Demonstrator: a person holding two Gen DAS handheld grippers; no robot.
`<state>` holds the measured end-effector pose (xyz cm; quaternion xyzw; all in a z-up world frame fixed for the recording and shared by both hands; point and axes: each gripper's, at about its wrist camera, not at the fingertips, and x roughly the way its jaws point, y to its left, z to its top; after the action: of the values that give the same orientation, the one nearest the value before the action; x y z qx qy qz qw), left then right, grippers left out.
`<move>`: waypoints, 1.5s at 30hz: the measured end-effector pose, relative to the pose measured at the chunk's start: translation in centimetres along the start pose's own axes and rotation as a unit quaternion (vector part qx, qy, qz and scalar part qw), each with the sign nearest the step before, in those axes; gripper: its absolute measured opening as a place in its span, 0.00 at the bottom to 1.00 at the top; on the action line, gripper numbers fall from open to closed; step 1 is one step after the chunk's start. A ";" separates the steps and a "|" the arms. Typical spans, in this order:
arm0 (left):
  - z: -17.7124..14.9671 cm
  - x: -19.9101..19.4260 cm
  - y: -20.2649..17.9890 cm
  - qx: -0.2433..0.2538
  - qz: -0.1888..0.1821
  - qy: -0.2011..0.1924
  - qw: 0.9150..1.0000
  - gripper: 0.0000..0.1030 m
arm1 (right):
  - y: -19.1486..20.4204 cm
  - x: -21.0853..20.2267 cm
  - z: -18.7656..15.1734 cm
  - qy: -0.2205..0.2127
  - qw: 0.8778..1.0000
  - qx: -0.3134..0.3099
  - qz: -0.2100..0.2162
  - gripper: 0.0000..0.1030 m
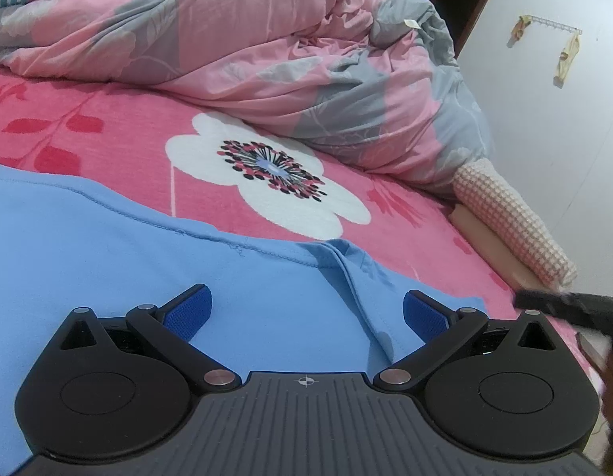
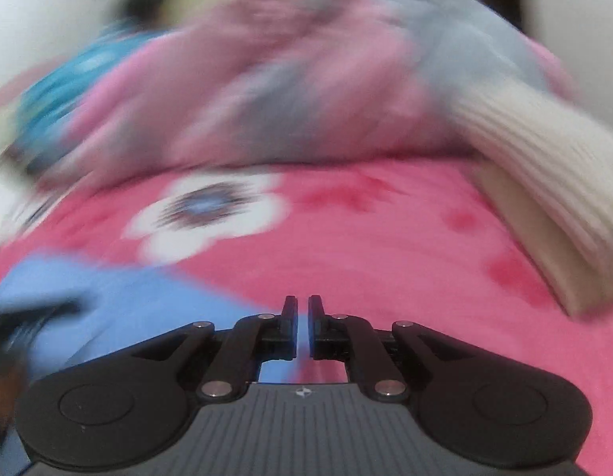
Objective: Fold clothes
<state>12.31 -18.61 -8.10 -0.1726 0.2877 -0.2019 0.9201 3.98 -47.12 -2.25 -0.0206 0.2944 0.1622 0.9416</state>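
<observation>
A light blue garment (image 1: 108, 258) lies flat on the pink bed sheet (image 1: 88, 119), with a fold ridge near its right edge. My left gripper (image 1: 306, 297) hovers low over it, open wide, blue pads (image 1: 187, 309) apart and nothing between them. A dark blurred shape at the right edge is my right gripper (image 1: 564, 305). The right wrist view is motion-blurred: my right gripper (image 2: 303, 305) hangs above the sheet (image 2: 385, 258) beside the garment's corner (image 2: 127, 297), its jaws a narrow slit apart and empty.
A bunched pink and grey quilt (image 1: 266, 39) fills the back of the bed. A checkered pillow (image 1: 516, 230) lies along the right bed edge. A white flower print (image 1: 266, 182) marks the sheet. A white wall with a hook rail (image 1: 552, 25) stands beyond.
</observation>
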 end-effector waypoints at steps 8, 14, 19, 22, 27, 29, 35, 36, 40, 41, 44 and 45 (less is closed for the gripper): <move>0.0 -0.1 0.2 -0.008 -0.003 -0.003 1.000 1.00 | 11.6 -0.2 -3.4 0.044 0.970 -0.220 0.097 0.35; 0.1 -0.1 0.4 -0.015 -0.008 -0.005 1.000 1.00 | 11.2 0.7 -3.8 0.046 0.975 -0.202 0.076 0.08; 0.0 -0.3 0.8 -0.027 -0.017 -0.008 0.999 1.00 | 6.7 1.0 -1.5 0.004 0.993 -0.114 0.041 0.07; 0.0 -0.3 0.7 -0.025 -0.015 -0.008 1.000 1.00 | 2.1 2.0 0.3 -0.017 0.999 -0.047 0.007 0.07; 0.1 -0.3 0.7 -0.024 -0.014 -0.007 1.000 1.00 | -5.8 6.1 0.6 -0.004 0.995 0.073 -0.061 0.10; 0.1 -0.3 0.7 -0.024 -0.014 -0.007 1.000 1.00 | -8.6 7.8 -0.3 0.021 0.989 0.110 -0.097 0.11; 0.1 -0.2 0.6 -0.022 -0.012 -0.006 1.000 1.00 | -10.0 4.0 0.0 -0.048 0.982 0.161 -0.091 0.12; 0.1 -0.2 0.6 -0.022 -0.012 -0.006 1.000 1.00 | -9.2 3.2 0.2 -0.054 0.984 0.153 -0.068 0.12; 0.1 -0.2 0.6 -0.022 -0.011 -0.005 1.000 1.00 | -5.1 2.6 0.4 -0.029 0.996 0.069 0.043 0.12; 0.1 -0.3 0.6 -0.023 -0.012 -0.005 1.000 1.00 | -4.2 2.9 0.3 -0.018 0.997 0.047 0.065 0.12; 0.3 -0.3 0.7 -0.028 -0.013 0.000 1.000 1.00 | -4.2 4.2 -0.5 0.010 0.998 0.036 0.059 0.11; 0.5 -0.4 0.7 -0.031 -0.014 0.002 0.999 1.00 | -4.7 4.6 -0.9 0.018 0.998 0.044 0.041 0.11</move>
<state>12.48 -17.71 -7.85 -0.2044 0.2935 -0.2060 0.9109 8.60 -50.36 -5.84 0.0303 0.3186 0.1867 0.9288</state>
